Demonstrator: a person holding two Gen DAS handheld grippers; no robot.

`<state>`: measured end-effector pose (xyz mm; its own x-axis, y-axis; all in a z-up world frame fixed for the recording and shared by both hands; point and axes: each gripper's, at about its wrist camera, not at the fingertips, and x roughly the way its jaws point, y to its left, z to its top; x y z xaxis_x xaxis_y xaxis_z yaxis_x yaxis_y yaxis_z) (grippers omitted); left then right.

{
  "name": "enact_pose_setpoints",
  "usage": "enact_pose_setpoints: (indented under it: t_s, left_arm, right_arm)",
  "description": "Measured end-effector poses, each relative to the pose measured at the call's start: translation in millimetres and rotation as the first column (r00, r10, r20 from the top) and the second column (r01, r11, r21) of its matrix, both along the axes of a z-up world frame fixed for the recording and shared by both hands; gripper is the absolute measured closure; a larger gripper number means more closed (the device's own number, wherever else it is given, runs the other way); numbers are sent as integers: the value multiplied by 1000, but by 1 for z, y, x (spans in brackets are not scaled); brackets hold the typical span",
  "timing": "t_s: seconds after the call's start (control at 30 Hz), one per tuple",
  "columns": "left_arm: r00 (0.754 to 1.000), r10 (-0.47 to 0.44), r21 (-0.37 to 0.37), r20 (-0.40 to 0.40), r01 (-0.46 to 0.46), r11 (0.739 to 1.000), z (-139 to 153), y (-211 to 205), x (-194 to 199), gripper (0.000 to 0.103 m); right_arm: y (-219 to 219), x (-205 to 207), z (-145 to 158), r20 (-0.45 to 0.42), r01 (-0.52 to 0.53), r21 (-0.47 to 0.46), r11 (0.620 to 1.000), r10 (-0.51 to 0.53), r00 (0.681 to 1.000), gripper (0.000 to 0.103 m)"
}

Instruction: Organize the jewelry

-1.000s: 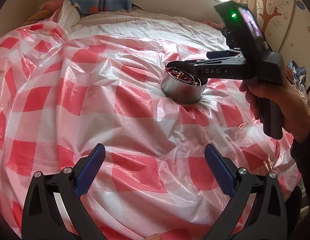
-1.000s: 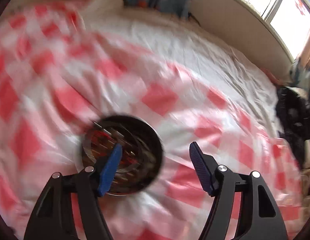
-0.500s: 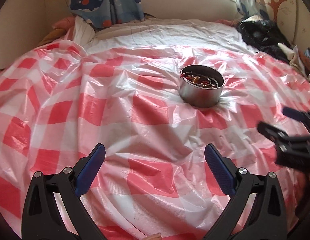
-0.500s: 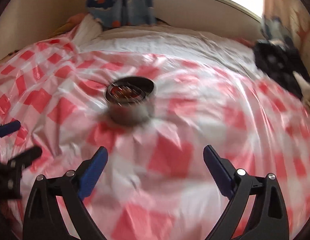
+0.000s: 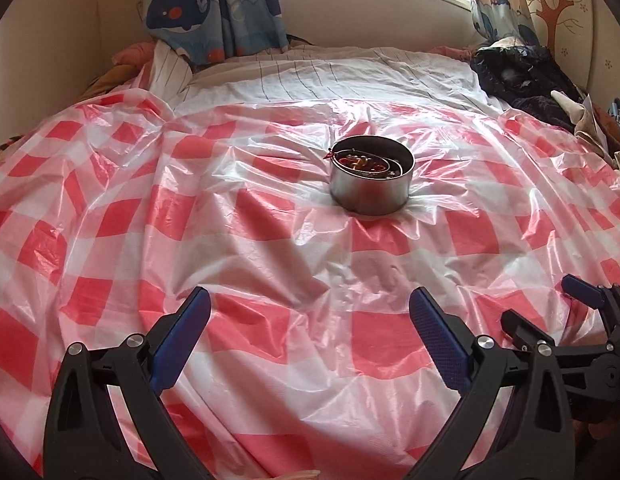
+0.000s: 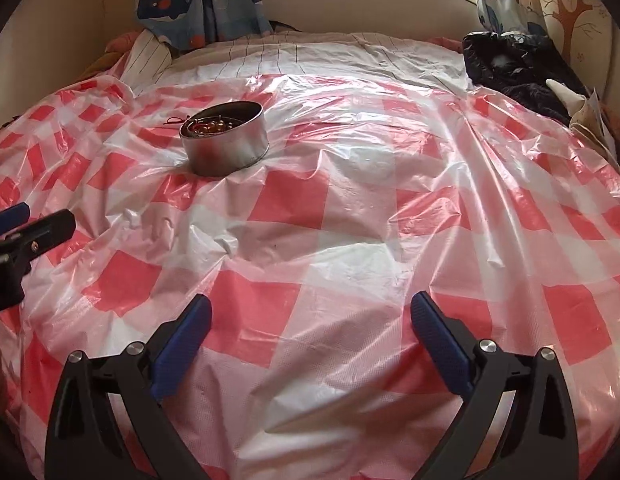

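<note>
Jewelry (image 5: 366, 163) sits piled in the tin (image 5: 370, 186), mid-far on the bed's checked sheet (image 5: 238, 248). Both claws, left (image 5: 310, 340) and right (image 6: 310, 340), gape wide and empty, near. Judging by this, tidying looks done; keep clear of the tin.

A bed (image 5: 350, 76) fills the room from wall to wall, its white sheet with thin dark stripes showing along the far side under the window. A red-and-white checked plastic sheet (image 5: 270, 248) is spread over most of it, crinkled and glossy, reaching down to the near edge. A round metal tin (image 5: 370, 192) stands upright on the checked plastic, pressing a dimple of radiating creases into it; beads and thin bangles lie inside. At the far right corner a heap of dark clothing (image 5: 522, 80) lies on the bed, and orange and pink fabric (image 5: 126, 64) is bunched at the far left corner.
</note>
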<state>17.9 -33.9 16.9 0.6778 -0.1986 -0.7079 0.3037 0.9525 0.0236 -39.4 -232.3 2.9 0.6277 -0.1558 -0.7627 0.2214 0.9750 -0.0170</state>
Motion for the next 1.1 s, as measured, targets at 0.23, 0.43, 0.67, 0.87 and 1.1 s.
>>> enact_pose_setpoints:
  t_s: [0.23,0.43,0.67,0.87,1.1]
  left_arm:
    - [1000,25,34,3,-25,999,-9,-3,10,8]
    - [999,33,47,-2,-32,998,-13,1,17,8]
    - [999,32,64,-8,-31,997,-17,1,19,8]
    - [997,54,84,62,-59,995,-16,3,12,8]
    - [997,68,58,32,-70,996,-15,12,20,8]
  right_arm:
    - [10,16,10,30,-30,-24,999,31,999,8]
    - [11,27,5,22,-36,-4,999,36,999,8]
    - [12,31,4,22,-44,12,999,43,999,8]
    - [12,31,2,20,-43,16,999,43,999,8]
    - [9,31,1,26,-29,15,999,28,999,8]
